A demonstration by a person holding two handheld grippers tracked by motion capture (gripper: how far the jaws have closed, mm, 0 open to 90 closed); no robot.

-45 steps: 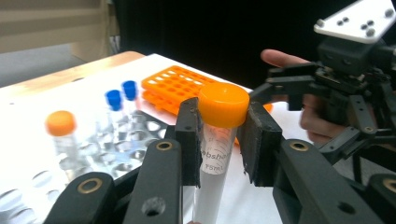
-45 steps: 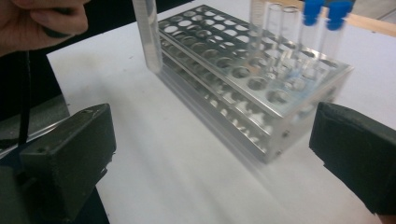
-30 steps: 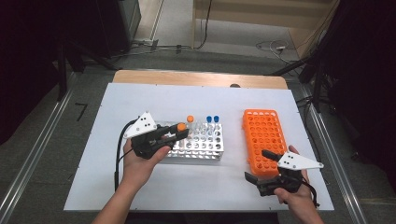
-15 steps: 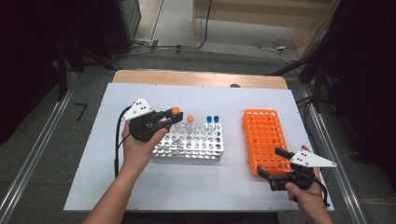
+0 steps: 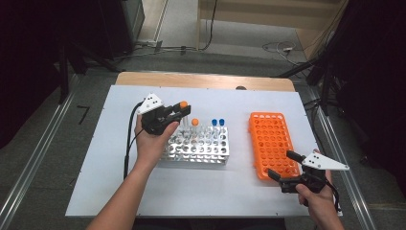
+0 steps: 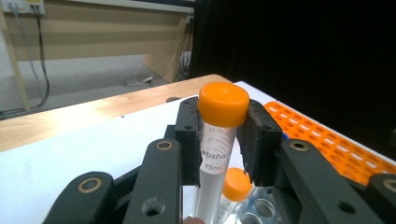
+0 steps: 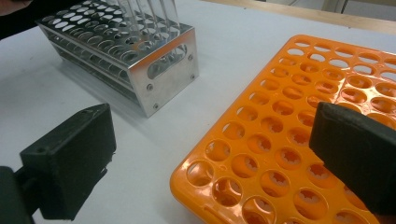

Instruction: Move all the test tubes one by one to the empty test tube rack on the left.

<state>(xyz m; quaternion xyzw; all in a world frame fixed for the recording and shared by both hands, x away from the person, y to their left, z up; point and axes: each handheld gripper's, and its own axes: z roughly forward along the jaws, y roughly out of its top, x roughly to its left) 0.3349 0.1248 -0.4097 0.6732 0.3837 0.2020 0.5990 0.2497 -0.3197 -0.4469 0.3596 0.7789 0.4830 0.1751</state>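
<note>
The left tongs are clamped on an orange-capped tube, gripping it just under the cap, with the tube upright between the black pads. In the high view it hangs above the far left corner of the metal rack, at about ten o'clock from the rack's middle. Printing runs down the tube's clear wall: graduation marks, the letters "abshar" as far as they can be read, and below them what looks like "15mL"; the rest curves out of sight.

A second orange-capped tube stands in the rack just beyond, and two blue-capped tubes stand near the rack's far right corner, at about one o'clock.

The right tongs stand wide open with nothing between the pads. In the high view they sit at the near edge of the orange rack, at about five o'clock from its middle; one pad hangs over the rack's holes, the other over the bare white worktop.

The orange rack lies flat at three o'clock from the metal rack, apart from it. Neither rack bears writing that can be read.
</note>
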